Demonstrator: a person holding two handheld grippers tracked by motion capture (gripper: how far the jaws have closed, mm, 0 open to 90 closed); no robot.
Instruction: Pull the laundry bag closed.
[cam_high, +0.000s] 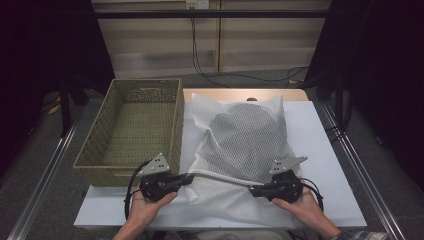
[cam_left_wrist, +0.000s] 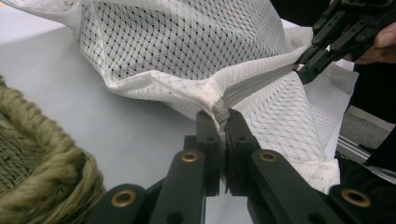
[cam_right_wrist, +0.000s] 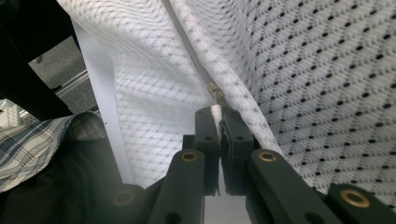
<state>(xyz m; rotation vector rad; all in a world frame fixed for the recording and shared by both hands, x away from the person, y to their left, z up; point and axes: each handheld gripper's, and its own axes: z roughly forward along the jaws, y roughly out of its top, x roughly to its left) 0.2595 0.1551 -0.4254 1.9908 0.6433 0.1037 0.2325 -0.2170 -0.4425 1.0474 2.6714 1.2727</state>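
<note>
Tension runs along the mesh laundry bag's (cam_high: 240, 145) zipper (cam_high: 220, 177): left tool (cam_high: 187, 177) clamps its end, right tool (cam_high: 253, 189) at 3 o'clock pinches the zipper pull (cam_right_wrist: 215, 91), ready to slide it.

Left tongs (cam_high: 189, 176) and right tongs (cam_high: 253, 189) clamped (facing inward).

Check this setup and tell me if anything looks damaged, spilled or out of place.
Nothing stands out. The mesh laundry bag lies on the white table beside the wicker basket, its zipper edge pulled taut between the left gripper and right gripper, both shut on it.
</note>
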